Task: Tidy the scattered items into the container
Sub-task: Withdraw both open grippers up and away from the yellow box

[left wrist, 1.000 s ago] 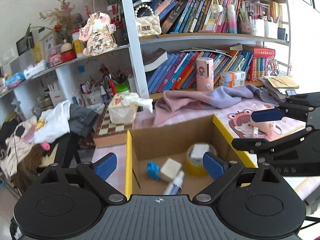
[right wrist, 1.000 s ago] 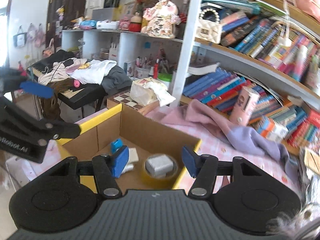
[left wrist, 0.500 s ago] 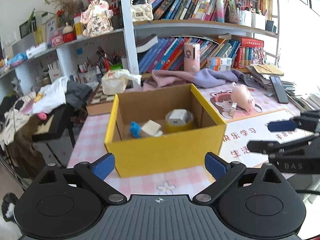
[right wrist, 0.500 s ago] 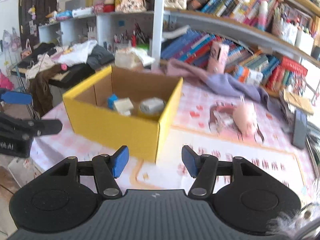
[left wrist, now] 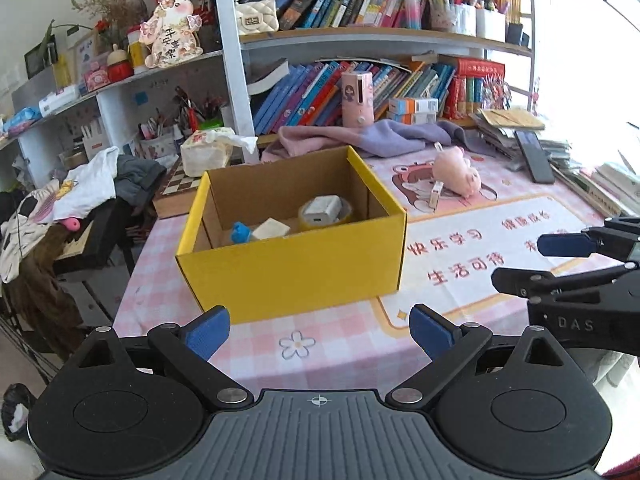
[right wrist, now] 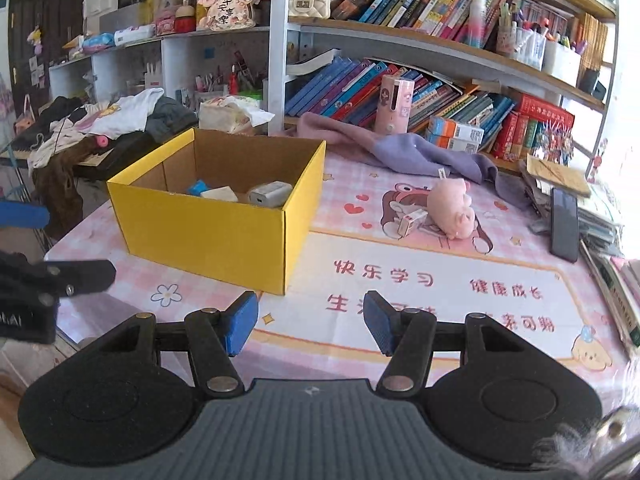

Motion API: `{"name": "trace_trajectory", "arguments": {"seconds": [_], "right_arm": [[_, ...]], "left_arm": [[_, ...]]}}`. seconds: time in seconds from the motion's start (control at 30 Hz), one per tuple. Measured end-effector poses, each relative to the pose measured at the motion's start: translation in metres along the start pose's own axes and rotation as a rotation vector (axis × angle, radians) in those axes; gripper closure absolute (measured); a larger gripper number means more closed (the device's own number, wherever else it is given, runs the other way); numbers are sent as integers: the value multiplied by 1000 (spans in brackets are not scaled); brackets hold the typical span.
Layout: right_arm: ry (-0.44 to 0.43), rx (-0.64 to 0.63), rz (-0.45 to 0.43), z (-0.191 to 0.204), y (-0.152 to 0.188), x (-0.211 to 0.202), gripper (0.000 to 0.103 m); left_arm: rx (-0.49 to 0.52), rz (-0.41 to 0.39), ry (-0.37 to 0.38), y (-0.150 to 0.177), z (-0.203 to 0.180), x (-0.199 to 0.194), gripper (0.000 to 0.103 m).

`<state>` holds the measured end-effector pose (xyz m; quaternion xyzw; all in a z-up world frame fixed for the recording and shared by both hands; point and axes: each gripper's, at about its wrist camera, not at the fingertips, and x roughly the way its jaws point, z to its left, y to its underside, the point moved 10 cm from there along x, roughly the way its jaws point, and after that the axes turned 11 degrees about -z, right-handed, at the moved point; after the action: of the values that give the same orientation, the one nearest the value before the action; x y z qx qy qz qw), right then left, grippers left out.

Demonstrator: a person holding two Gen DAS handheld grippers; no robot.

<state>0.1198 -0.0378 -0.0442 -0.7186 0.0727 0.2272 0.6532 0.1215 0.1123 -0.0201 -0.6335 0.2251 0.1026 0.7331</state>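
Observation:
A yellow cardboard box [left wrist: 296,268] [right wrist: 208,236] stands on the pink table. Inside lie a blue item [left wrist: 241,233], a white block [left wrist: 271,229], and a white charger [left wrist: 325,208] on a tape roll [left wrist: 344,216]. A pink plush pig [left wrist: 458,174] [right wrist: 450,206] and a small white box [left wrist: 435,195] [right wrist: 410,222] lie on the mat to the box's right. My left gripper [left wrist: 318,330] is open and empty in front of the box. My right gripper [right wrist: 312,322] is open and empty, near the box's front right corner.
A purple cloth [right wrist: 400,150] and a pink tube [right wrist: 394,104] lie behind the box by the bookshelf. A black phone [right wrist: 564,220] and stacked books lie at the right edge. A tissue box [left wrist: 208,152] and a clothes pile [left wrist: 72,200] sit left.
Both grippers have pulled back from above the box toward the table's front edge. The box now stands farther away and its whole outside shows.

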Motion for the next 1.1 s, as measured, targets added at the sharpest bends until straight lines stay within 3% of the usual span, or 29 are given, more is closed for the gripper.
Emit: {"name": "trace_trajectory", "arguments": {"seconds": [0.53, 1.1], "right_arm": [[55, -16, 19, -7, 29, -23, 47], [122, 7, 67, -33, 47, -38, 47]], "left_arm": [[-58, -5, -31, 22, -16, -10, 5], [-78, 28, 50, 29, -48, 0, 5]]}}
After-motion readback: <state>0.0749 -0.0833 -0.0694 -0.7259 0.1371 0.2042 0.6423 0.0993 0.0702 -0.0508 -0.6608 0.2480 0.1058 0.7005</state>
